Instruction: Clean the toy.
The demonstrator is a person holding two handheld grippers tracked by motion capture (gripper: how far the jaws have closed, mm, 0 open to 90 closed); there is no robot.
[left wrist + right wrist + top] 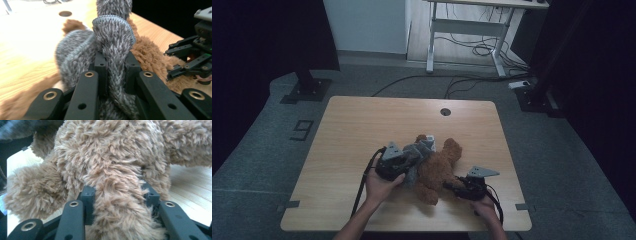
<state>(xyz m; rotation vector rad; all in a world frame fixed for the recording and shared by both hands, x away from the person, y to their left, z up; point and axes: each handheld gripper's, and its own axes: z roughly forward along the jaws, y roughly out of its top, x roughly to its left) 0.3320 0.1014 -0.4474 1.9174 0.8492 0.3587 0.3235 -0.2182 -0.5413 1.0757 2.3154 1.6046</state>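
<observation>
Clamping a fold of the grey knitted garment (113,37), the left gripper (398,161) works at the teddy bear's (439,167) left flank; the right gripper (460,188) pinches a furry limb. The bear lies between them near the tabletop's (362,125) front edge, long axis running front-to-back.

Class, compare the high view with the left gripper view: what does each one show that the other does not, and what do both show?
High view alone: the whole wooden table, the person's hands, a white desk frame and floor cables beyond.

Left gripper view alone: the knit ribbing of the grey garment, pinched between the left gripper's jaws.

Both: the brown teddy bear, the grey garment, the table's round hole, and the right gripper at the bear.
</observation>
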